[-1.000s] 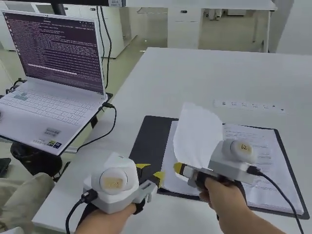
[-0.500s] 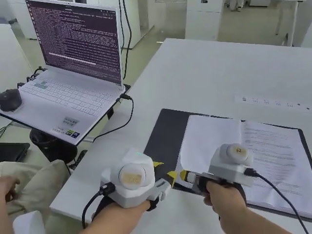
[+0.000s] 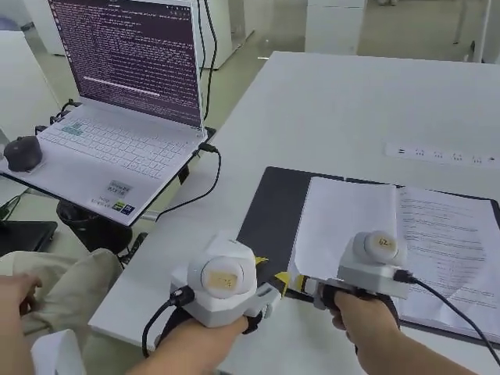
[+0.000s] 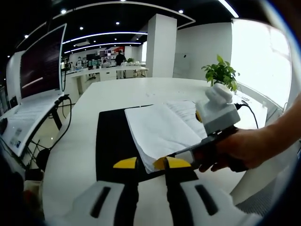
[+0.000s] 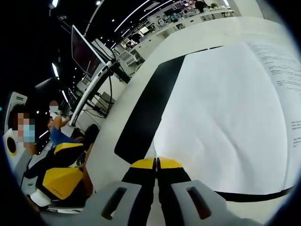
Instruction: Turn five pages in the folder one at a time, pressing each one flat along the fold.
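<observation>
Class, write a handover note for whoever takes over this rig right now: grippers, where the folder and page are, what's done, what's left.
Left gripper: open, holding nothing, at the near edge of the folder.
Right gripper: shut on the near left corner of the turned page.
The turned page lies blank side up over the folder's left half.
Done: this page is over.
Left: release, press it flat along the fold, turn the rest; count so far cannot be told.
</observation>
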`<action>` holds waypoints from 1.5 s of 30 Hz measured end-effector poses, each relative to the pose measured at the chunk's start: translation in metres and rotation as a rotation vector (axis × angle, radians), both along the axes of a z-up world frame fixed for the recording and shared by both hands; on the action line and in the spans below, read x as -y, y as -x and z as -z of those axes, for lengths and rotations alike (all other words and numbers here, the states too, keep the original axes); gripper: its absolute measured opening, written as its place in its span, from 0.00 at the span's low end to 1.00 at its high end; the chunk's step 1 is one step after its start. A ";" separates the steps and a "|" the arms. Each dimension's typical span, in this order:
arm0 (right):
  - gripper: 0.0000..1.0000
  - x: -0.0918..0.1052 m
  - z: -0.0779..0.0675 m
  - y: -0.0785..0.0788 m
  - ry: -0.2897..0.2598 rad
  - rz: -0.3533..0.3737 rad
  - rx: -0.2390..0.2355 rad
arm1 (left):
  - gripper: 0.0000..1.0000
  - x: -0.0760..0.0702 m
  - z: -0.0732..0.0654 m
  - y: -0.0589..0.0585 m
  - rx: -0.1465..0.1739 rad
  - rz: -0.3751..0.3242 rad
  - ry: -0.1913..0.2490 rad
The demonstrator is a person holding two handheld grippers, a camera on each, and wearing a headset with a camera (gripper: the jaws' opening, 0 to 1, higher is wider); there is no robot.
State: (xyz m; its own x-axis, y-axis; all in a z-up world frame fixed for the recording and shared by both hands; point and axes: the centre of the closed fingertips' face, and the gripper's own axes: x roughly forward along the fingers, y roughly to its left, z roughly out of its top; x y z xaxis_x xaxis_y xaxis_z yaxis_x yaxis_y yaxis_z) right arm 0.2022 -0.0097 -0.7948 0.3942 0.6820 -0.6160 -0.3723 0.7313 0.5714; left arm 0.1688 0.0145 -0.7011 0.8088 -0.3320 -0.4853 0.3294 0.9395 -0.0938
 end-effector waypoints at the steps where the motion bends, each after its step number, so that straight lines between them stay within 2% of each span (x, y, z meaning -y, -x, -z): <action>1: 0.00 0.001 0.001 0.001 -0.001 -0.003 -0.002 | 0.20 0.000 0.000 0.000 0.000 0.001 -0.002; 2: 0.00 -0.001 0.000 0.003 -0.021 -0.008 -0.002 | 0.20 0.001 0.001 -0.001 0.000 0.002 -0.003; 6: 0.02 -0.003 -0.001 0.007 -0.038 -0.012 0.011 | 0.20 0.003 0.004 -0.002 -0.009 0.011 -0.013; 9: 0.05 -0.006 -0.002 0.011 -0.068 -0.030 -0.008 | 0.20 0.004 0.008 -0.004 -0.019 0.013 -0.023; 11: 0.10 -0.010 -0.010 0.017 -0.120 -0.051 -0.013 | 0.20 0.003 0.010 -0.008 -0.022 0.013 -0.030; 14: 0.09 0.000 -0.021 0.020 -0.140 -0.048 0.007 | 0.19 0.001 0.012 -0.017 -0.021 0.002 -0.038; 15: 0.07 0.008 -0.025 0.017 -0.139 -0.042 0.032 | 0.19 0.002 0.014 -0.022 -0.022 -0.004 -0.036; 17: 0.03 0.027 -0.031 0.008 -0.145 0.003 0.053 | 0.17 0.007 0.020 -0.031 -0.031 0.004 -0.038; 19: 0.01 0.047 -0.035 -0.003 -0.164 0.065 0.054 | 0.16 0.016 0.030 -0.038 -0.039 0.022 -0.052; 21: 0.00 0.065 -0.036 -0.012 -0.166 0.096 0.053 | 0.14 0.027 0.041 -0.043 -0.058 0.045 -0.063; 23: 0.00 0.080 -0.035 -0.019 -0.163 0.119 0.046 | 0.14 0.038 0.053 -0.044 -0.084 0.072 -0.083; 24: 0.00 0.083 -0.035 -0.021 -0.164 0.122 0.049 | 0.15 0.040 0.055 -0.044 -0.089 0.078 -0.088; 26: 0.00 0.098 -0.034 -0.031 -0.165 0.145 0.041 | 0.14 0.046 0.069 -0.046 -0.111 0.080 -0.118; 28: 0.00 0.105 -0.034 -0.037 -0.167 0.156 0.039 | 0.14 0.047 0.076 -0.046 -0.129 0.071 -0.120; 30: 0.00 0.113 -0.034 -0.045 -0.178 0.171 0.033 | 0.13 0.044 0.084 -0.045 -0.142 0.054 -0.153; 32: 0.00 0.121 -0.034 -0.054 -0.191 0.189 0.020 | 0.13 0.043 0.090 -0.041 -0.156 0.048 -0.161; 33: 0.00 0.124 -0.033 -0.059 -0.194 0.194 0.015 | 0.13 0.043 0.091 -0.038 -0.153 0.048 -0.164; 34: 0.00 0.128 -0.031 -0.065 -0.205 0.214 -0.004 | 0.13 0.043 0.087 -0.040 -0.127 0.037 -0.154; 36: 0.00 0.133 -0.029 -0.074 -0.220 0.232 -0.026 | 0.13 0.043 0.088 -0.039 -0.117 0.036 -0.158; 39: 0.00 0.141 -0.020 -0.090 -0.236 0.280 -0.093 | 0.13 0.041 0.088 -0.039 -0.099 0.031 -0.151; 41: 0.00 0.142 -0.019 -0.100 -0.269 0.315 -0.131 | 0.13 0.041 0.088 -0.038 -0.080 0.033 -0.152; 43: 0.00 0.143 -0.018 -0.107 -0.284 0.326 -0.144 | 0.13 0.041 0.088 -0.038 -0.068 0.019 -0.140; 45: 0.00 0.144 -0.017 -0.114 -0.303 0.350 -0.170 | 0.13 0.041 0.088 -0.038 -0.058 0.017 -0.146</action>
